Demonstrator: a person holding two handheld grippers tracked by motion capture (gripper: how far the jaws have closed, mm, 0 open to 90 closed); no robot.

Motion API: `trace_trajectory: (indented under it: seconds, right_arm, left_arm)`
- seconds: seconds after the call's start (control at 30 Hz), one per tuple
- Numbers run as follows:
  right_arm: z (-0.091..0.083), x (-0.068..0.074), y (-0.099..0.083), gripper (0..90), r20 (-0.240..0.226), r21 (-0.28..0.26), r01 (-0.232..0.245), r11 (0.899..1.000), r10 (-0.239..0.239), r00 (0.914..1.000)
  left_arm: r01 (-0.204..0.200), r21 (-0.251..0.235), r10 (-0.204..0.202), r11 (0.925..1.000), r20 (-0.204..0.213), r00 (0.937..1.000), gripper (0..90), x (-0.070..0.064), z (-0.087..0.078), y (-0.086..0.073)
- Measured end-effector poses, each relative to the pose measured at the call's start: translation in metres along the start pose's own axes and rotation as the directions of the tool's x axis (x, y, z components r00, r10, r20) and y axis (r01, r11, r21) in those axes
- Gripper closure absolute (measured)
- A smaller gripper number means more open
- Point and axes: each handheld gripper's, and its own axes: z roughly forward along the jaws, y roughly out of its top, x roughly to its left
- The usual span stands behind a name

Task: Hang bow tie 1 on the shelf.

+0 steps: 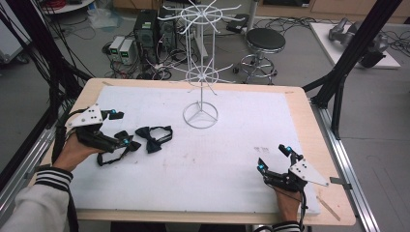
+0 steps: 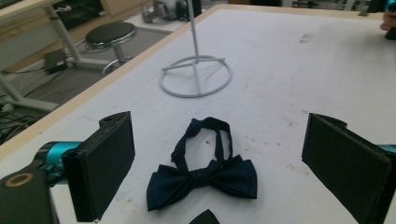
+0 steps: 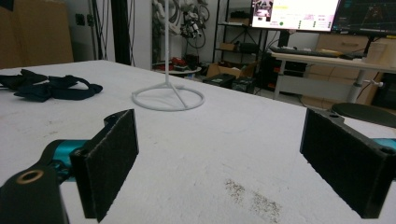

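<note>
At the left of the high view, my left gripper (image 1: pixel 117 128) hangs wide open over two bow ties (image 1: pixel 153 137), ready to grab. Upper centre stands the wire rack (image 1: pixel 200 72), probably their destination. Lower right, my right gripper (image 1: pixel 273 158) rests open, empty.

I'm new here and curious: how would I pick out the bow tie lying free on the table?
Find the white wire stand mid-table, then look toward the left gripper. Two dark bow ties lie there; yours is the bow tie nearer the stand, flat, strap looped, untouched. The other sits under the gripper.
</note>
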Motion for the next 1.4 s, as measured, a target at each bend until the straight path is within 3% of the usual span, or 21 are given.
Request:
trace_trajectory:
  seconds: [0.3, 0.37, 0.47, 0.5, 0.73, 0.97, 1.13, 1.27, 1.33, 1.4]
  right_arm:
    - [0.000, 0.000, 0.000, 10.9, 0.001, -0.002, 0.005, 1.000, -0.005, 1.0000]
    - [0.000, 0.000, 0.000, 10.9, 0.001, -0.001, -0.002, 1.000, 0.002, 1.0000]
    - [0.000, -0.001, 0.000, 10.9, 0.001, -0.003, -0.001, 1.000, 0.001, 1.0000]
    - [0.000, -0.001, 0.000, 10.9, 0.000, -0.003, -0.001, 1.000, 0.001, 1.0000]
    - [0.000, -0.001, 0.000, 10.9, -0.002, -0.003, -0.003, 1.000, 0.003, 1.0000]
    - [0.000, -0.001, 0.000, 10.9, -0.003, 0.000, -0.013, 1.000, 0.013, 0.9999]
    - [0.000, -0.001, 0.000, 10.9, -0.002, 0.000, -0.011, 1.000, 0.011, 0.9999]
    - [0.000, -0.001, 0.000, 10.9, -0.002, 0.000, -0.010, 1.000, 0.010, 0.9999]
    - [0.000, -0.001, 0.000, 10.9, -0.004, 0.000, -0.013, 1.000, 0.013, 0.9999]
    - [0.000, -0.001, 0.000, 10.9, -0.003, 0.000, -0.013, 1.000, 0.013, 0.9999]
  left_arm:
    - [-0.031, 0.058, 0.028, 0.9978, 0.043, 0.9987, 9.8, 0.010, 0.008, 0.014]
    - [-0.061, 0.089, 0.055, 0.9941, 0.065, 0.9964, 9.8, 0.014, 0.012, 0.019]
    - [-0.072, 0.103, 0.064, 0.9921, 0.074, 0.9952, 9.8, 0.015, 0.015, 0.020]
    - [-0.083, 0.104, 0.073, 0.9911, 0.097, 0.9926, 9.8, 0.017, 0.019, 0.022]
    - [-0.107, 0.154, 0.089, 0.9823, 0.117, 0.9892, 9.8, 0.022, 0.030, 0.024]
    - [-0.155, 0.229, 0.124, 0.9609, 0.146, 0.9815, 9.9, 0.029, 0.044, 0.030]
    - [-0.175, 0.256, 0.134, 0.9508, 0.170, 0.9763, 9.9, 0.029, 0.054, 0.026]
    - [-0.200, 0.306, 0.142, 0.9308, 0.202, 0.9692, 9.9, 0.029, 0.068, 0.020]
    - [-0.193, 0.310, 0.134, 0.9310, 0.203, 0.9701, 9.9, 0.028, 0.070, 0.019]
    - [-0.210, 0.340, 0.139, 0.9167, 0.220, 0.9654, 9.9, 0.029, 0.077, 0.015]
